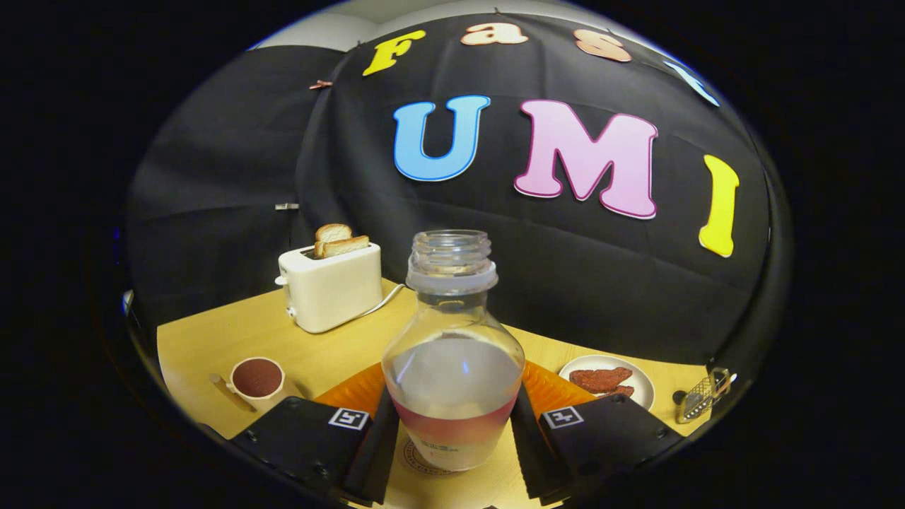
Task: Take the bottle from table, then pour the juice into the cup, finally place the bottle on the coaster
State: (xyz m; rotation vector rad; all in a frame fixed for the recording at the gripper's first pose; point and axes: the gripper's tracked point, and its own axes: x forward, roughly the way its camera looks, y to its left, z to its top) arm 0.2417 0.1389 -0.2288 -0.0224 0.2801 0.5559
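Gripper [452, 452] level, jaws closed on upright uncapped bottle [452, 382], over coaster [424, 459], cup [257, 379] left

Light falls from above, bright and even on the wooden table [212, 339], which glows warm yellow, while the black cloth wall [233, 177] beyond stays dim and swallows most detail. The clear bottle [452, 353], standing between the fingers [378, 442], carries a small blue-white glint on its belly and soft pale reflections across the glass. The gripper [452, 438] shows matte black with faint sheen on its upper faces. The toaster [332, 286], beyond the left finger, is lit nearly white. Focus is sharp throughout. Fisheye bending curves the table's far edge and squeezes things out to either side of the fingers
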